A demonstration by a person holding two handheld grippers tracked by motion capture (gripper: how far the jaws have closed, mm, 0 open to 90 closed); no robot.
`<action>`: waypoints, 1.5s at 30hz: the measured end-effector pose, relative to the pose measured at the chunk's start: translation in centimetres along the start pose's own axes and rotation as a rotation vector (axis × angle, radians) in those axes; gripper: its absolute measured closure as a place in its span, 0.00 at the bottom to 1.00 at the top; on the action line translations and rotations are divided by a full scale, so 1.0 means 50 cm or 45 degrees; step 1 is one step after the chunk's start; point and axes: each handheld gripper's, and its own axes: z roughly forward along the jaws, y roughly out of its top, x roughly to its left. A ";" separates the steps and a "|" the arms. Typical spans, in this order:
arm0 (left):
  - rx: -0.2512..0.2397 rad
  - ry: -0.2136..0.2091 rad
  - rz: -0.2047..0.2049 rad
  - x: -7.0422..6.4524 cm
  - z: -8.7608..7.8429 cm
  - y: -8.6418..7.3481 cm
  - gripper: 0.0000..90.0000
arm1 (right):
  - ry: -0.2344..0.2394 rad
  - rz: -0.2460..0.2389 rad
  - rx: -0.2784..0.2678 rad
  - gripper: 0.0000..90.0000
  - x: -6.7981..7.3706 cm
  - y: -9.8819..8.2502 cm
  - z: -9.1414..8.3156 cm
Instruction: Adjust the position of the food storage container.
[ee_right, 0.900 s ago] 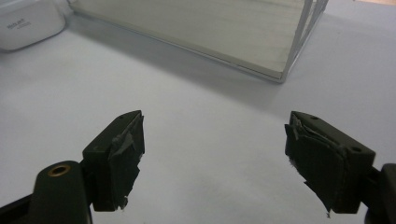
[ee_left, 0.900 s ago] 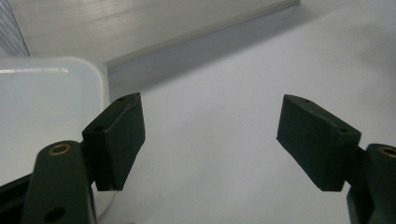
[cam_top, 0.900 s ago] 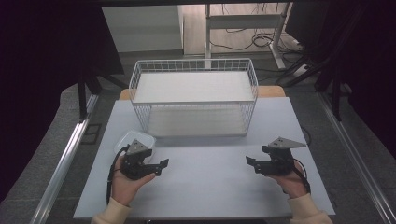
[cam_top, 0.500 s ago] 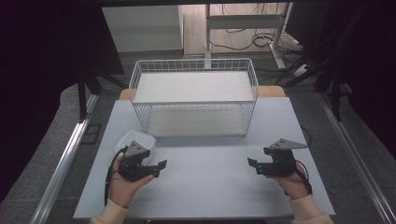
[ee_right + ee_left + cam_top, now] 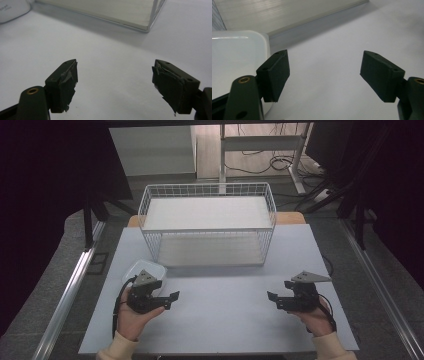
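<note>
My left gripper (image 5: 170, 299) is held just above the near left of the pale table (image 5: 225, 320), jaws pointing toward the middle. In the left gripper view its jaws (image 5: 324, 72) stand wide open with bare table between them. A white dish (image 5: 142, 268) sits just behind it and lies beside one jaw (image 5: 237, 57). My right gripper (image 5: 274, 299) is at the near right, pointing left, and it is open too (image 5: 113, 75) with nothing between its worn pads (image 5: 67, 82).
A white wire basket (image 5: 207, 227) with a pale floor stands at the back middle of the table; its base edge (image 5: 112, 12) lies ahead of the right gripper. Bare table spans between the two hands. Metal rails (image 5: 70, 290) run along both sides.
</note>
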 end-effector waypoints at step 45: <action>-0.041 0.162 -0.145 0.171 -0.127 0.082 0.30 | -0.006 0.049 0.006 0.26 -0.015 0.002 -0.002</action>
